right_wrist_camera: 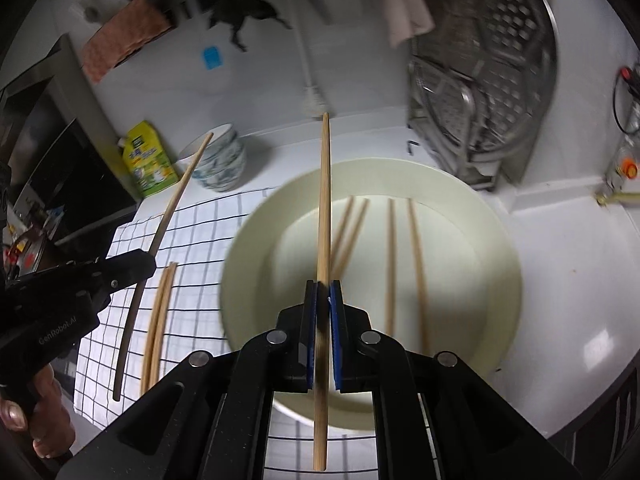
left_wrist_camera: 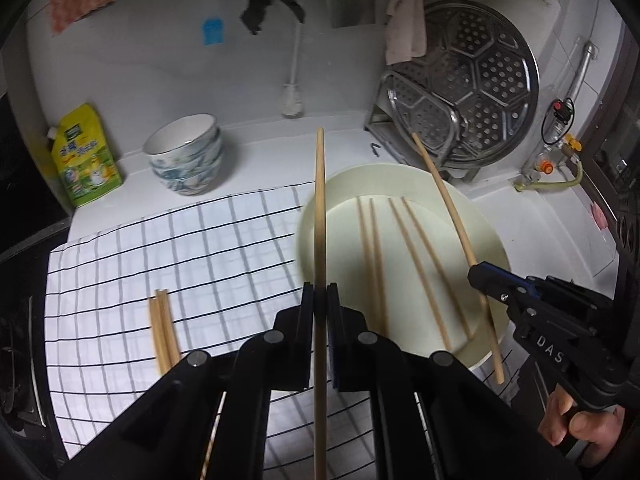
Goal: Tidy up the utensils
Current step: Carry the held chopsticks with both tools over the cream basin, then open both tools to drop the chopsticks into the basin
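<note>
My left gripper (left_wrist_camera: 320,300) is shut on a wooden chopstick (left_wrist_camera: 319,216) and holds it upright above the left rim of a cream plate (left_wrist_camera: 400,178). My right gripper (right_wrist_camera: 323,296) is shut on another chopstick (right_wrist_camera: 325,200) over the same plate (right_wrist_camera: 500,248). Several loose chopsticks (left_wrist_camera: 416,264) lie on the plate, also seen in the right wrist view (right_wrist_camera: 416,264). A pair of chopsticks (left_wrist_camera: 162,328) lies side by side on the checked cloth (left_wrist_camera: 180,248), left of the plate, and shows in the right wrist view too (right_wrist_camera: 160,320).
A stack of blue-patterned bowls (left_wrist_camera: 186,156) and a yellow-green detergent pouch (left_wrist_camera: 86,156) stand at the back left. A round steel steamer rack (left_wrist_camera: 468,92) leans at the back right. A brush (left_wrist_camera: 292,92) hangs on the wall.
</note>
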Demonstrator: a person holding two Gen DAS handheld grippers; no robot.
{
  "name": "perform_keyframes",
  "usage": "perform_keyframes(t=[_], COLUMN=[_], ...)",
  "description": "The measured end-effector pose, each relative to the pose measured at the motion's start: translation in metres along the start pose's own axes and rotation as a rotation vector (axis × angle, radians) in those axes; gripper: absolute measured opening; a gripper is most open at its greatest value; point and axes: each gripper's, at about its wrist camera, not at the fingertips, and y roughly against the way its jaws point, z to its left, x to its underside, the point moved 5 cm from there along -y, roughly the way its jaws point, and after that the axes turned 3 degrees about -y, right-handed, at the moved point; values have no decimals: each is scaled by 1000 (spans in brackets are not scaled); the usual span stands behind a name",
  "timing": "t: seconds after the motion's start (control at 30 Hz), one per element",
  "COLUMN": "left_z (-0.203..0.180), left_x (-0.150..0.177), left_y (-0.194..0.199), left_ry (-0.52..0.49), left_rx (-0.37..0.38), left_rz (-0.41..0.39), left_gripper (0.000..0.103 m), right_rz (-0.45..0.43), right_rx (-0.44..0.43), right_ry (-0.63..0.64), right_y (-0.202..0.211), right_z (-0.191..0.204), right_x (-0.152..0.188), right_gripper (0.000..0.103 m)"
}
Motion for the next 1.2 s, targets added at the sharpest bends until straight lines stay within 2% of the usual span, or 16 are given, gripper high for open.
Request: perform_keyframes(t=[0.2, 0.43, 0.63, 0.93, 0.97, 1.03, 1.07, 1.1, 1.2], left_z=[-32, -56, -60, -59, -58, -58, -58, -57, -53], left_x=[-14, -14, -18, -16, -16, -18, -20, -21, -24], left_y=[-34, -82, -118, -141, -140, -137, -134, -131, -118], left_ry=[-27, -49, -45, -34, -33, -37, -38, -41, -50], left_rx=[15, 17, 6, -19, -25, -35, -41, -47, -58], left_rz=[33, 96, 145, 201, 201, 191, 182, 169, 144], left_gripper=[7, 7, 7, 8, 12, 28, 41, 47, 47], right_rz=[29, 89, 146, 196, 195, 186, 180, 173, 144], right_rx=[7, 15, 24, 30, 34, 38, 44, 47, 50], right_ry=[-29, -53, -67, -92, -94, -99, -98, -97, -99], right_y=[-17, -49, -77, -96, -95, -93, -91, -88, -77], right_z=[-30, -50, -64, -79, -79, -81, -81, -80, -80], right_x=[1, 0, -3, 6, 6, 7, 7, 6, 4], right_gripper=[6, 6, 6, 7, 7, 10, 12, 13, 20])
